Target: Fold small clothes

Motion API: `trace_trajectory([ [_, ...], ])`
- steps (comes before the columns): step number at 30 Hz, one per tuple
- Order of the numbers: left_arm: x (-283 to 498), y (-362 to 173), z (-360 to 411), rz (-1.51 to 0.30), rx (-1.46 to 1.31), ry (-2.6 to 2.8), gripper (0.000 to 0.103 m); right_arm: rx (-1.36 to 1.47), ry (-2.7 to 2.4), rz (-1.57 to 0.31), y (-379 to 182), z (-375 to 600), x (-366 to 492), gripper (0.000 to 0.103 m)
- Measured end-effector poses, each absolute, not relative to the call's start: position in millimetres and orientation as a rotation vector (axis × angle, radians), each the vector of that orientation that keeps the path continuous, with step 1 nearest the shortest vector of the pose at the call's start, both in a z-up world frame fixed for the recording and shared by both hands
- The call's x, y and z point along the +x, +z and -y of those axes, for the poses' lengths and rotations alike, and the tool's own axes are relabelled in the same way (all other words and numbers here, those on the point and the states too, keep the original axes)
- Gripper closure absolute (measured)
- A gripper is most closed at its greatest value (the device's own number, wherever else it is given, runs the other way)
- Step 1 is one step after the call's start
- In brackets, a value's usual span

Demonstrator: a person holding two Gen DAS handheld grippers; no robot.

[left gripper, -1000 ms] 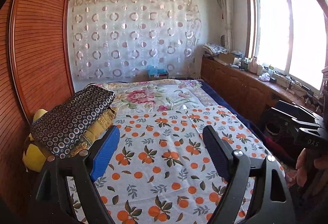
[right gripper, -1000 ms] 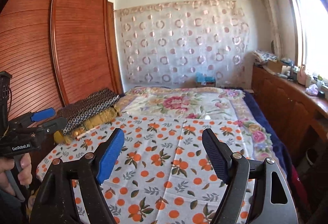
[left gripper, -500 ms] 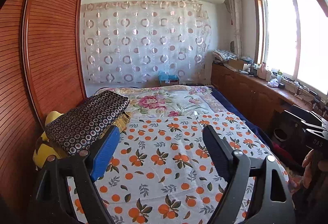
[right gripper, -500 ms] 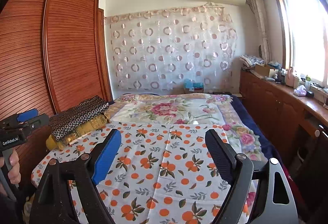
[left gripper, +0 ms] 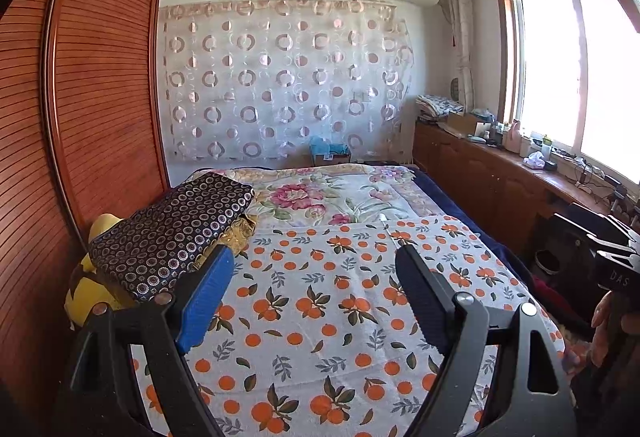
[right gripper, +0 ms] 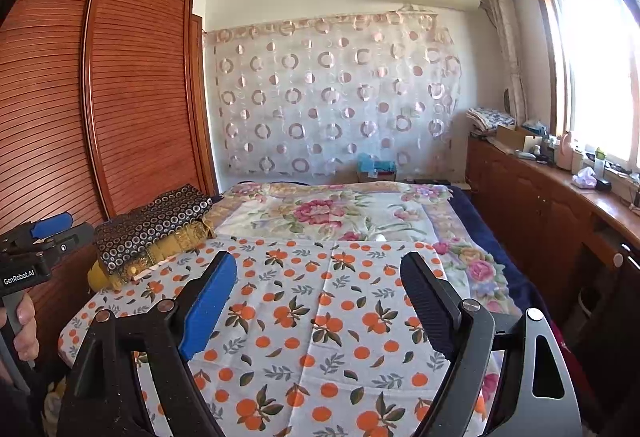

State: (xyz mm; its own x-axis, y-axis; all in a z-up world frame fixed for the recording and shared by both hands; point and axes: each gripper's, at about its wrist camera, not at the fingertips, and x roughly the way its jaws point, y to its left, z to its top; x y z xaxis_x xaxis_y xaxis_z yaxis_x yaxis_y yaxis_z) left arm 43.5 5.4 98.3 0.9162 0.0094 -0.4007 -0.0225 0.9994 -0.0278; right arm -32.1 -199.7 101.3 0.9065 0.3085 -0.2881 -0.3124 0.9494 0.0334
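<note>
Fingers (left gripper: 208, 289) on both grippers spread wide, holding nothing; orange-print white cloth (left gripper: 340, 301) lies flat, unfolded on bed; stage unclear.

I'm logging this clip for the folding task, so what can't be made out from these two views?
- Small clothes to fold: none identifiable in either view; only the orange-print cloth shows on the bed.
- Its near edge: cut off by both frames' lower edge and hidden behind the open left gripper and open right gripper.
- Yellow item: mostly covered by the dark patterned bundle.
- Counter items: too small.
</note>
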Motion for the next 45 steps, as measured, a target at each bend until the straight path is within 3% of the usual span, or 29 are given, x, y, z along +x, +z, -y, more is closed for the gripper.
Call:
trace_trajectory([
  [45, 39.4, 92.7, -2.1, -0.415, -0.026, 0.007, 0.02, -0.036, 0.348, -0.282, 101.0, 238.1, -23.1, 0.017],
])
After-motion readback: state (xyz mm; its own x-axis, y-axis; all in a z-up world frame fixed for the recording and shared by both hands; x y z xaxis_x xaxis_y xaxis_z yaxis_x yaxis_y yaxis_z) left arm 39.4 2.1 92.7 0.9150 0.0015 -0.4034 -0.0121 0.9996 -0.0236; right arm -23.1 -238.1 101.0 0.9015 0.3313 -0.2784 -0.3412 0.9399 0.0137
